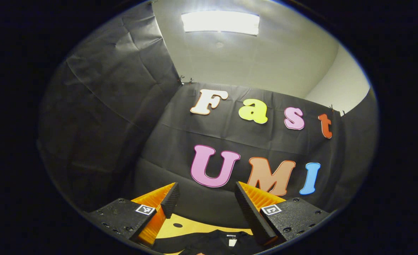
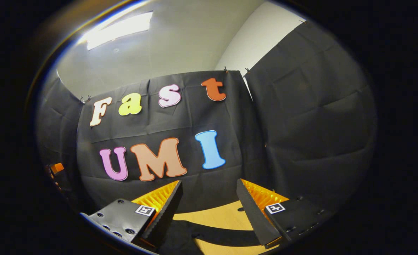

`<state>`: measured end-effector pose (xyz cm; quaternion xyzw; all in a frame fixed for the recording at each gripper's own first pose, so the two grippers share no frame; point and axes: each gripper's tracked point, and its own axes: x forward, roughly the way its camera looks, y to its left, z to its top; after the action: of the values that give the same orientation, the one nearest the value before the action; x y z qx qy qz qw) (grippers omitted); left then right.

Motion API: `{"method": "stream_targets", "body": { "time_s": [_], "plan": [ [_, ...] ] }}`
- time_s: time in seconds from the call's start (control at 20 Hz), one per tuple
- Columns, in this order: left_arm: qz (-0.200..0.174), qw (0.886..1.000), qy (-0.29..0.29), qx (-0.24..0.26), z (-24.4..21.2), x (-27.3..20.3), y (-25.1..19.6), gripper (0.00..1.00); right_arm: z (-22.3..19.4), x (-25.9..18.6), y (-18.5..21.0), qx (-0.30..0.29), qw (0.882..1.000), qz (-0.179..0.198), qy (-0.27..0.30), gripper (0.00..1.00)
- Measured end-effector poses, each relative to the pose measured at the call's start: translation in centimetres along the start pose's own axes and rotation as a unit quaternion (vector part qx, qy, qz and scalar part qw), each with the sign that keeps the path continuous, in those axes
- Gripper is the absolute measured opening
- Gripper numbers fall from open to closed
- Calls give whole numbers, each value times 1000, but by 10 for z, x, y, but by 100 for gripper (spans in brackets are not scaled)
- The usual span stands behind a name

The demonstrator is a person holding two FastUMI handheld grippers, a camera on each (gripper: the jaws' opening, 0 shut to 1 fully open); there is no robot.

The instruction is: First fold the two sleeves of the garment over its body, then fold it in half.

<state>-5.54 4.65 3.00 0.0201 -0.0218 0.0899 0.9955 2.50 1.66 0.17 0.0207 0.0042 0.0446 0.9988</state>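
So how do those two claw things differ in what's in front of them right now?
Between the left gripper's fingers lies a dark garment with a small neck tag on the wooden table; between the right gripper's fingers there is mostly bare table, with dark cloth only at the bottom edge. The left one faces the back wall; the right also sees a side curtain. Both are open, holding nothing, raised and aimed upward.

On my left gripper point(image 1: 206, 191) I see two black mounting blocks with dark screws, and each block carries a small white square tag with a black pattern. My right gripper point(image 2: 209, 189) has the same black blocks, screws and square tags. The fingers are wedge-shaped with ribbed sides.
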Motion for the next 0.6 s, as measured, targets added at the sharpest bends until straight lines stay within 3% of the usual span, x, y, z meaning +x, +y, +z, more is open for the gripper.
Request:
{"method": "stream_targets", "body": {
  "time_s": [0.15,0.3,0.4,0.55,0.6],
  "plan": [
    [2,998,-28,50,30,-14,4,91,36,-5,5,-79,995,-4,-67,97],
    [5,991,-73,114,66,-31,5,92,78,-15,29,-180,971,10,-158,96],
    [8,988,-77,134,67,-36,3,92,78,-18,55,-196,962,40,-184,96],
    [8,989,-58,138,54,-38,3,92,54,-6,81,-157,972,95,-149,100],
    [14,988,-62,142,58,-43,8,92,44,0,80,-150,976,96,-126,98]
  ]
}}
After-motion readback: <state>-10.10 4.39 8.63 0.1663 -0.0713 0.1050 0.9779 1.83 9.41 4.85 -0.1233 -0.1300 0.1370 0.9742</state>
